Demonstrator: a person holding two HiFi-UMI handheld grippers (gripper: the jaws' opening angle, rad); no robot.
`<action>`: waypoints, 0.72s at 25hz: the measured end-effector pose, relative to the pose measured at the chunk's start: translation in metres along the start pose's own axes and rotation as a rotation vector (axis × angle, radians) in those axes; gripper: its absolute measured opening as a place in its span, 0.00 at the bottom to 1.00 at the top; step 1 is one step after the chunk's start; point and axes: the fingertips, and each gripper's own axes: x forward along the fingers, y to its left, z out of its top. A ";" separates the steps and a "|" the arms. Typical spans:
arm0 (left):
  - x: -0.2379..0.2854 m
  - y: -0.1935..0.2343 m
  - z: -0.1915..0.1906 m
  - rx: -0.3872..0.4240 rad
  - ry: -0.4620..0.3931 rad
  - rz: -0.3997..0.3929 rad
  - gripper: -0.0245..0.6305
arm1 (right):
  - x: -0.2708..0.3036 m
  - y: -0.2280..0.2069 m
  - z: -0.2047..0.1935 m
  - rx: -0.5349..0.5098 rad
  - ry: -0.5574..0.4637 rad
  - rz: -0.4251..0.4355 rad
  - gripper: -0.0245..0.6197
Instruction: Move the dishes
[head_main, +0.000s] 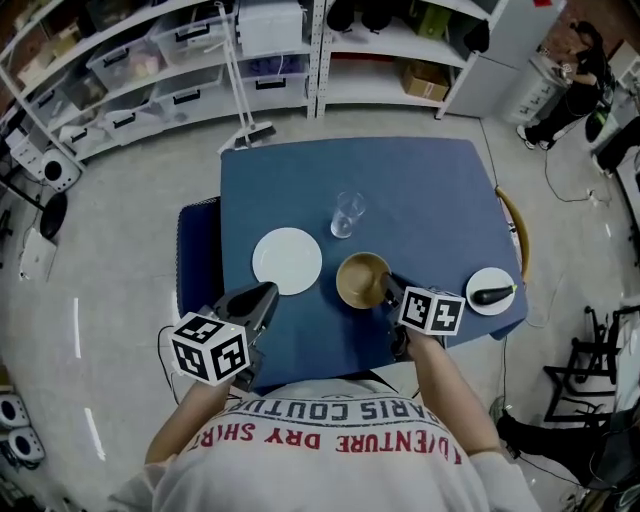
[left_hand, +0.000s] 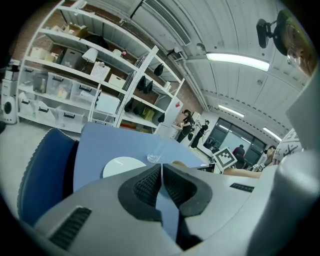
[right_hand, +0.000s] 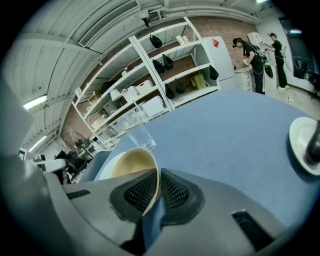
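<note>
Right hand-held gripper (right_hand: 156, 190) pinched on near rim of tan bowl (head_main: 362, 280), mid-counter (head_main: 420, 180), just beside white plate (head_main: 287, 261). Left hand-held gripper (left_hand: 161, 176) closed, empty, over counter's near edge. Bowl probably stiff, light, slippery, chippable; rim pinch could let it tilt.

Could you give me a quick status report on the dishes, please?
Left claw shut, empty. Right claw clamped on tan bowl rim. Glass and white plate close beside the bowl, neither touching it.
</note>
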 end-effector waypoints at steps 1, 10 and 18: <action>0.002 -0.001 0.000 0.003 0.003 -0.002 0.09 | 0.001 -0.002 0.000 0.009 -0.002 0.001 0.09; 0.005 0.000 0.000 0.010 0.016 -0.001 0.09 | 0.003 -0.007 0.006 0.024 -0.040 0.000 0.15; -0.008 -0.006 -0.005 0.014 0.017 -0.002 0.09 | -0.019 0.016 0.025 -0.183 -0.129 0.045 0.37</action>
